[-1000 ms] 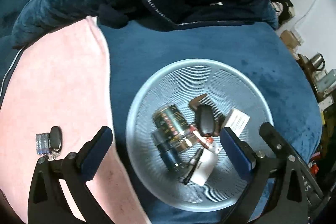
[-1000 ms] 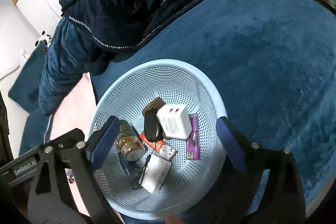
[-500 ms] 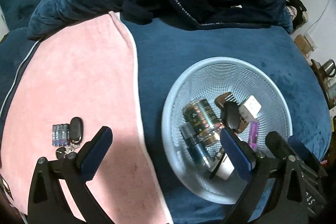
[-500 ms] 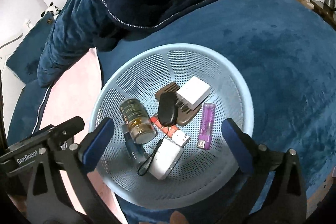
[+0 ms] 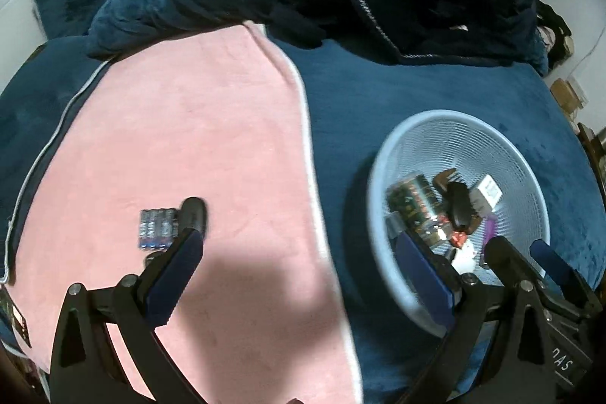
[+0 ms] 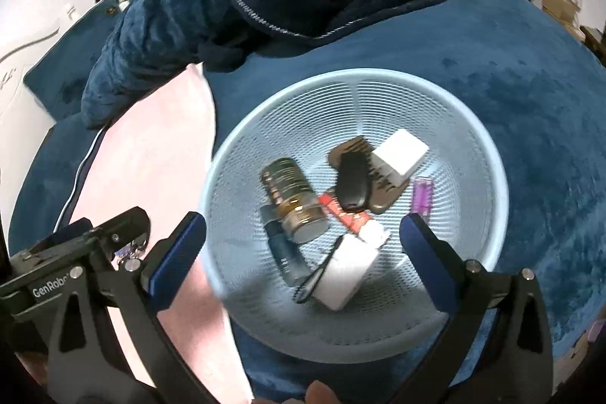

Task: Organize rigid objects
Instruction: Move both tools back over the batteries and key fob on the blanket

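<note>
Left claw: jaws wide apart, empty, over the pink towel.
Right claw: spread wide, empty, above the blue mesh basket.
Batteries: on the towel.

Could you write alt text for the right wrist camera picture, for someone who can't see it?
A wide-open two-finger gripper hangs over a pale blue mesh basket on a dark blue blanket. In the basket lie a gold can, a white charger, a black key fob, a purple lighter and other small items. A pink towel lies at left.
</note>
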A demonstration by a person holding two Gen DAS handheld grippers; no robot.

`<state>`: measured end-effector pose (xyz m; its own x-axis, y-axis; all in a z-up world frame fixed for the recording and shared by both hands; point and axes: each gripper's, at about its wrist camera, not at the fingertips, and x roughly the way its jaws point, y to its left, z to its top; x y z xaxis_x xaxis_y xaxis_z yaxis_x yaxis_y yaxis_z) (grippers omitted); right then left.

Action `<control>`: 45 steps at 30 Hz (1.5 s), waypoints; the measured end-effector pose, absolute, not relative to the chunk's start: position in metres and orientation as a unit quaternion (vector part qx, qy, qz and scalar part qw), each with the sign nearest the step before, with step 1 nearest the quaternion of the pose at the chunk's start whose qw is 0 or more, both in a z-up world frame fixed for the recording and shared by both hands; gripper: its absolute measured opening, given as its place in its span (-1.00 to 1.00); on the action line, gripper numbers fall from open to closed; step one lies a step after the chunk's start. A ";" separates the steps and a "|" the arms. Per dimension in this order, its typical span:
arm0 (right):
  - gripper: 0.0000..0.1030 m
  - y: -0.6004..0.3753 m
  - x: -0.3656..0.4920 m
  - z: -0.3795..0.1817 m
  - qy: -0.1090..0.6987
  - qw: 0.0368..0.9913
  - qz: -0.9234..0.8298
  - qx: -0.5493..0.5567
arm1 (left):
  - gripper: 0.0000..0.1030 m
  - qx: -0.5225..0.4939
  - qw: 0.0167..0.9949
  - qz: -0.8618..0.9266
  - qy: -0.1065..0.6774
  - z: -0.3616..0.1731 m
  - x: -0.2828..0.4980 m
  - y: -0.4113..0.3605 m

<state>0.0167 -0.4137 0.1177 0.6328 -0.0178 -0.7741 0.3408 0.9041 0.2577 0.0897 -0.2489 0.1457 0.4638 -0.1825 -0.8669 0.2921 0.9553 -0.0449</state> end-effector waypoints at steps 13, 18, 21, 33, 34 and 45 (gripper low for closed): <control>0.99 -0.318 0.051 0.132 0.408 0.905 -0.009 0.122 | 0.99 0.002 0.861 -0.062 0.504 0.137 0.092 -0.139; 0.99 -0.284 0.066 0.124 0.421 0.904 0.020 0.074 | 0.99 -0.009 0.861 -0.036 0.507 0.126 0.091 -0.105; 0.99 -0.265 0.082 0.121 0.429 0.901 0.036 0.050 | 0.99 -0.012 0.856 -0.023 0.517 0.116 0.091 -0.089; 0.99 -0.220 0.126 0.069 0.473 0.877 0.072 0.029 | 0.99 -0.031 0.829 0.014 0.559 0.055 0.093 -0.039; 0.99 -0.219 0.127 0.068 0.473 0.878 0.075 0.031 | 0.99 -0.034 0.827 0.014 0.561 0.051 0.095 -0.038; 0.99 -0.211 0.150 0.059 0.497 0.861 0.093 0.046 | 0.99 -0.030 0.829 0.004 0.559 0.035 0.108 -0.036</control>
<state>0.1499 -0.2108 0.0586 0.4878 0.2064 -0.8482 -0.1143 0.9784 0.1723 0.1084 -0.0356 0.0352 0.3747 -0.0271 -0.9268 -0.0395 0.9982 -0.0451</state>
